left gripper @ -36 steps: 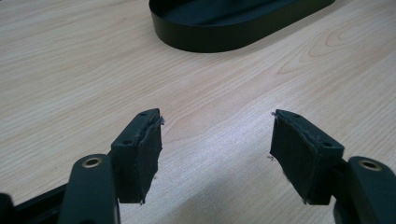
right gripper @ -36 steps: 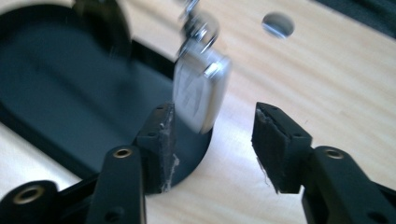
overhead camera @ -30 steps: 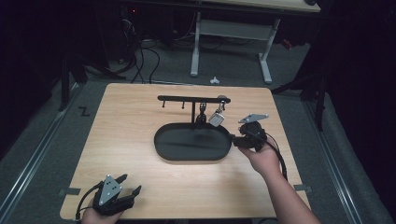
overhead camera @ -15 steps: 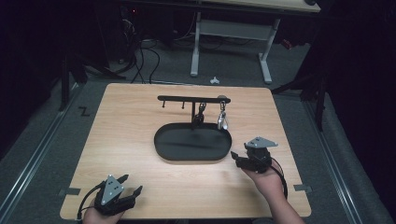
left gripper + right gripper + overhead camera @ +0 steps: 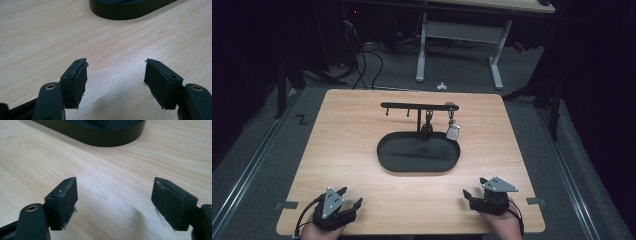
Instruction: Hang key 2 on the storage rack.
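While I hold both hands idle, table (image 5: 362, 125): pale wood, lying under both grippers. I read it as the parking surface.
Tray (image 5: 412, 152): black oval, well ahead of both grippers, between their lines of sight. Its rim shows at the top of the left gripper view (image 5: 120, 12) and the right gripper view (image 5: 100, 137). Nothing lies in it. My guess is that it serves as a catch dish under the hooks.
Rack (image 5: 412, 105): black bar on a post rising from the tray's far edge, beyond the tray from where the grippers sit. Its hooks face down so that things can dangle over the tray.
Left gripper (image 5: 351, 196): at the near left edge of the table, resting low. Jaws spread wide with bare wood between the pads (image 5: 77, 82). Released, holding nothing.
Right gripper (image 5: 474, 187): at the near right edge, just short of the tray's right end. Jaws likewise apart and empty (image 5: 115, 195). I judge it parked clear of the rack.
Dark fob (image 5: 427, 129): hangs beside the post, left of the key tag. Too small to identify.
Key tag (image 5: 453, 132): pale tag on a short chain, hanging from the bar's right end, ahead of the right gripper and well apart from it. It dangles free over the tray's far rim, so I take the hanging as done.
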`<state>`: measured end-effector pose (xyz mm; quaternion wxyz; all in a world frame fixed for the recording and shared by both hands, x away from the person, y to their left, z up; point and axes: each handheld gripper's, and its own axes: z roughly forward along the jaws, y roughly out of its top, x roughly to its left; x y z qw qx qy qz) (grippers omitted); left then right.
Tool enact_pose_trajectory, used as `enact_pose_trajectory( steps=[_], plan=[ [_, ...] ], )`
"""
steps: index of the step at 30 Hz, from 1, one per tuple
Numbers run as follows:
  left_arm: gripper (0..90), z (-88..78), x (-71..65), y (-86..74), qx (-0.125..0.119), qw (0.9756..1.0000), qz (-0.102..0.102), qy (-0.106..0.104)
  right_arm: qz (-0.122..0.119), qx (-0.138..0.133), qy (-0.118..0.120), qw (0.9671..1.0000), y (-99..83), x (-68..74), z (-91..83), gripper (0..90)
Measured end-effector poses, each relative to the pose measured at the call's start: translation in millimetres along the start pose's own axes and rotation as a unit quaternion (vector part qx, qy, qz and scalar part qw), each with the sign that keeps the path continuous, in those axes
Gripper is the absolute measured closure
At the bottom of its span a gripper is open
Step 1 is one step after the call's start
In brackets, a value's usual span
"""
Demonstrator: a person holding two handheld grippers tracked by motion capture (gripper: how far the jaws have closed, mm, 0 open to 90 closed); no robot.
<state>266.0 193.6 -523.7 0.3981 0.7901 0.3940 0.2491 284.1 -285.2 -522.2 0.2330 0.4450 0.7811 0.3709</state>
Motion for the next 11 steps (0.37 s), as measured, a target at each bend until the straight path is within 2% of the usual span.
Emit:
enact_pose_trajectory(
  steps=[3, 5, 11],
  plan=[
    [34.9, 0.8, -4.3, 3.4, -0.003, 1.0, 0.0, -0.004, -0.011, -0.023, -0.01, 0.9996, 2.0, 1.2, -3.6, 20.3],
    [34.9, -0.1, -7.0, 5.0, -0.005, 1.0, 0.004, -0.005, -0.01, -0.034, -0.01, 0.9993, 2.5, 1.1, -5.3, 20.0],
    [34.7, -5.1, -5.4, 2.9, -0.012, 0.9999, 0.002, -0.012, 0.002, -0.028, -0.017, 0.9995, 0.7, -2.2, -5.4, 20.8]
  ],
)
